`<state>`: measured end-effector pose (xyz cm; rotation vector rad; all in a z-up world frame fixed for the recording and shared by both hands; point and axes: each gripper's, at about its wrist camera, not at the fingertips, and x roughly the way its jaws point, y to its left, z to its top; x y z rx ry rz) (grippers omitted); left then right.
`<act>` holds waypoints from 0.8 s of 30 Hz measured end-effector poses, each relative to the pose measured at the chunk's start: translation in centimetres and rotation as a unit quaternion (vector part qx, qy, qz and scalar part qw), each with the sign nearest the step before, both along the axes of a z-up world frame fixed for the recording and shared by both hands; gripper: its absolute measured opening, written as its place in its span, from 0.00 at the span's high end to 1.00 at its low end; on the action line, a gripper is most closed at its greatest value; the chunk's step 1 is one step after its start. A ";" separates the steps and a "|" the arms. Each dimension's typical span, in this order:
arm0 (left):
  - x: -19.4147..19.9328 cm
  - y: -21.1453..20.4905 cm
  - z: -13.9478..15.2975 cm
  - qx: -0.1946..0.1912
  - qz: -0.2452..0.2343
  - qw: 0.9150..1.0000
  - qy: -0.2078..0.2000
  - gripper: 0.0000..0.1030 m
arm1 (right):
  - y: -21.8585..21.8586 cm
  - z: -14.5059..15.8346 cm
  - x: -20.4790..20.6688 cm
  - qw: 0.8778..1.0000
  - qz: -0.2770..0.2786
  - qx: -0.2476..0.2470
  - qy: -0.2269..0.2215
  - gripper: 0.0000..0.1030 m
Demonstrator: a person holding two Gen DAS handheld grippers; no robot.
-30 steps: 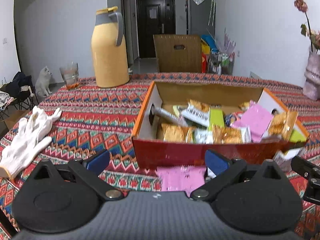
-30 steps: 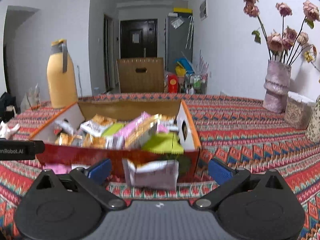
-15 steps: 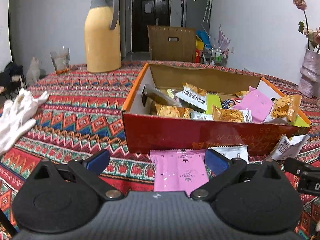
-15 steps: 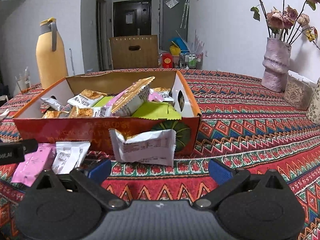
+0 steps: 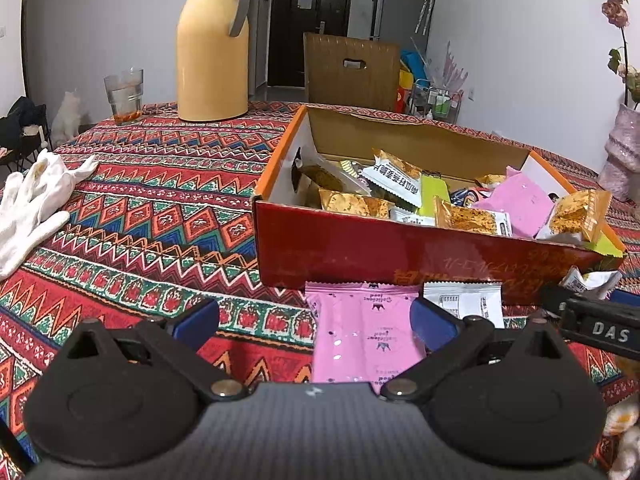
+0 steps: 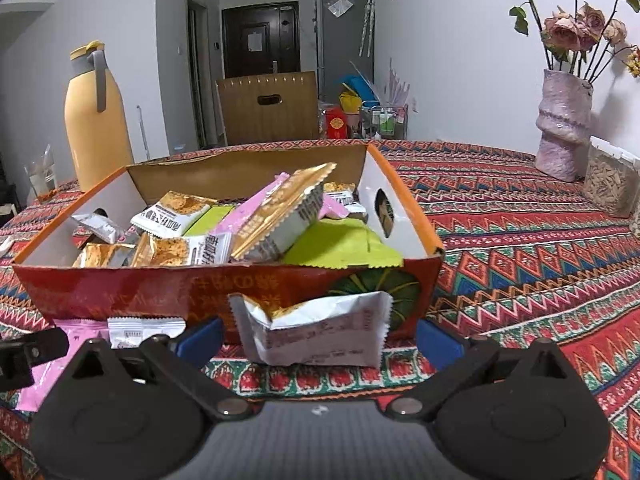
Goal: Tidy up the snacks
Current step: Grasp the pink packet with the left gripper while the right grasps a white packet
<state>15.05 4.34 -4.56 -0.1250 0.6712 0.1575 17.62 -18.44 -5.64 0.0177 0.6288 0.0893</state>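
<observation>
A red and orange cardboard box [image 5: 360, 248] [image 6: 132, 288] holds several snack packets. In front of it on the patterned cloth lie a pink packet [image 5: 364, 340] [image 6: 52, 364], a small white packet [image 5: 468, 304] [image 6: 140, 330] and a crumpled white packet [image 6: 316, 332] [image 5: 592, 280]. My left gripper [image 5: 316, 320] is open and hovers just short of the pink packet, which lies between its blue fingertips. My right gripper [image 6: 318, 334] is open with the crumpled white packet between its fingertips, held by neither.
A yellow thermos jug [image 5: 212, 44] and a glass [image 5: 124, 96] stand at the back left. White gloves [image 5: 32, 204] lie at the left edge. A pink vase with dried roses [image 6: 564, 128] and a clear container [image 6: 608, 184] stand at the right.
Both grippers have dropped lower and drawn nearer to the loose packets in front of the box. The pink and white packets now show fully between the fingers.
</observation>
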 end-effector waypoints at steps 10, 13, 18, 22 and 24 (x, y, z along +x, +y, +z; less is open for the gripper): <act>0.1 -0.1 -0.2 0.004 0.002 1.000 0.009 0.00 | -0.3 -0.9 0.3 1.000 0.006 0.018 -0.004 0.16; 0.2 -0.1 -0.2 0.005 0.003 1.000 0.009 0.00 | -0.5 -1.0 0.3 1.000 0.008 0.023 0.000 0.26; 0.2 -0.1 -0.3 0.004 0.002 1.000 0.011 0.00 | -0.8 -1.0 -0.1 0.999 0.007 0.032 -0.002 0.35; 0.2 -0.2 -0.4 0.004 0.000 1.000 0.013 0.00 | -1.1 -0.8 -0.6 0.999 0.006 0.036 -0.014 0.39; 0.3 -0.2 -0.4 0.003 0.000 1.000 0.015 0.00 | -1.3 -0.7 -1.0 0.999 0.004 0.036 -0.023 0.40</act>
